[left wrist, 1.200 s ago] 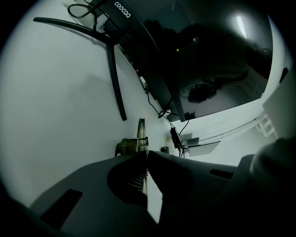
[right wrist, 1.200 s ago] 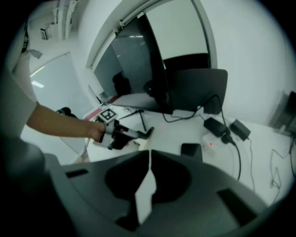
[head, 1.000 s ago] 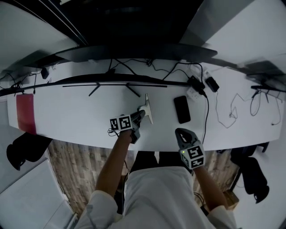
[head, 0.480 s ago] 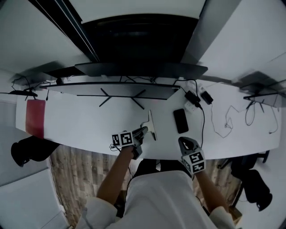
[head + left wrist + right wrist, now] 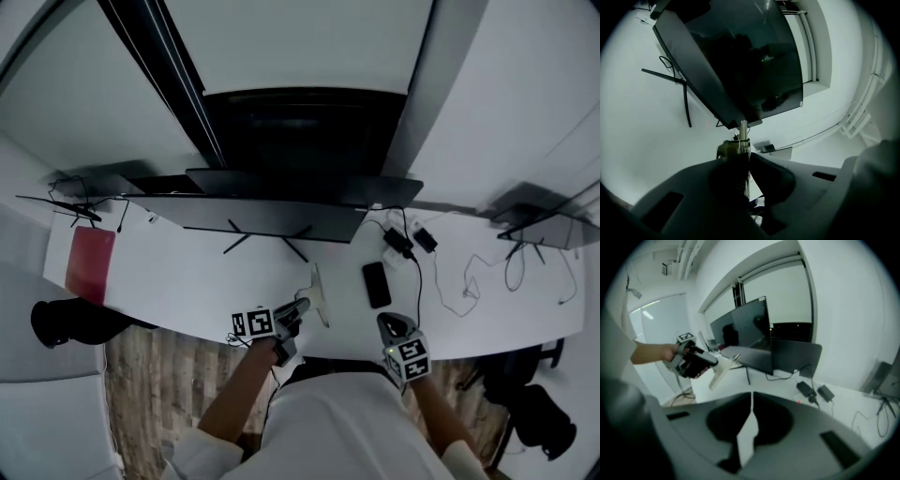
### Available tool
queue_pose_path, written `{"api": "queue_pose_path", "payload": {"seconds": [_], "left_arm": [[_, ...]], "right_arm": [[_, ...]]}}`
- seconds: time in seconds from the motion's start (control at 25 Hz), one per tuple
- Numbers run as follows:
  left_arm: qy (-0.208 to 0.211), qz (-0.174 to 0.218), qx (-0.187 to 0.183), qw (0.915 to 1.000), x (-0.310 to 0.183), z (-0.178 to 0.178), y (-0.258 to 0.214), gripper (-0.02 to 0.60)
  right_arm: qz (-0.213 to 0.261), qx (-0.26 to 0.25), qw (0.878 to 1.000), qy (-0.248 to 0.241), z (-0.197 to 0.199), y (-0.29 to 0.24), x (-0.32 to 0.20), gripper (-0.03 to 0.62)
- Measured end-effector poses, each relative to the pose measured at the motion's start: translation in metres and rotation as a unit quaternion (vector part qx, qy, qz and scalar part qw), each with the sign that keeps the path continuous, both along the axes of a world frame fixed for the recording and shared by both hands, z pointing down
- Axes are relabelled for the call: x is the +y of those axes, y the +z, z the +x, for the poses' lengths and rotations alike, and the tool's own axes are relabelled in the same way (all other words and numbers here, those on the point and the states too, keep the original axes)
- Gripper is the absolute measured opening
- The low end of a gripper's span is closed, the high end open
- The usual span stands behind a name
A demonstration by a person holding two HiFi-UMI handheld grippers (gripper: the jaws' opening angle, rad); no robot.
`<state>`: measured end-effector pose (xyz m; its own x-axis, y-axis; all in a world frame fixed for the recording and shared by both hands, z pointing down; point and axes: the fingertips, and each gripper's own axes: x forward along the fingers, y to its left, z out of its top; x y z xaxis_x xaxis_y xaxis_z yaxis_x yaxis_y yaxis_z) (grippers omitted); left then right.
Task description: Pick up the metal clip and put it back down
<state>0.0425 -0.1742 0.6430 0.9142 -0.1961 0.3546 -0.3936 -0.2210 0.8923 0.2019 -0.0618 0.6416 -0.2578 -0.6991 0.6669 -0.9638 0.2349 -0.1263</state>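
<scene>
Room: white walls (image 5: 300, 47), wood floor (image 5: 159, 375) | white desk (image 5: 187, 272) (power adapters (image 5: 397, 242) toward its right), dark monitor (image 5: 272, 217), phone (image 5: 376, 284) | left gripper (image 5: 298, 309) clenched on metal clip (image 5: 317, 298), raised above desk's front edge | right gripper (image 5: 389, 326) jaws together, empty.

Phone (image 5: 376, 284) on desk (image 5: 169, 272), right of clip (image 5: 317, 298)

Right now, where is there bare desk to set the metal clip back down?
Widest bare desk lies between the red mat and the monitor stand legs. A smaller patch sits between those legs and the phone. Right of the phone, adapters and cables crowd it.
</scene>
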Motion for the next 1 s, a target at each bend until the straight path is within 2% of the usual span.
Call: {"api": "queue_pose_path", "payload": {"seconds": [0.44, 0.76, 1.0], "left_arm": [[-0.010, 0.021, 0.030, 0.9993, 0.014, -0.012, -0.064, 0.034], [-0.026, 0.025, 0.030, 0.9989, 0.013, -0.028, -0.068, 0.034], [-0.056, 0.025, 0.019, 0.9979, 0.011, -0.058, -0.063, 0.034]], "right_arm": [[0.028, -0.004, 1.000, 0.011, 0.009, -0.017, 0.005, 0.034], [0.028, -0.006, 1.000, -0.003, 0.001, -0.023, 0.000, 0.034], [0.024, -0.006, 0.999, -0.037, -0.015, -0.017, -0.007, 0.034]]}}
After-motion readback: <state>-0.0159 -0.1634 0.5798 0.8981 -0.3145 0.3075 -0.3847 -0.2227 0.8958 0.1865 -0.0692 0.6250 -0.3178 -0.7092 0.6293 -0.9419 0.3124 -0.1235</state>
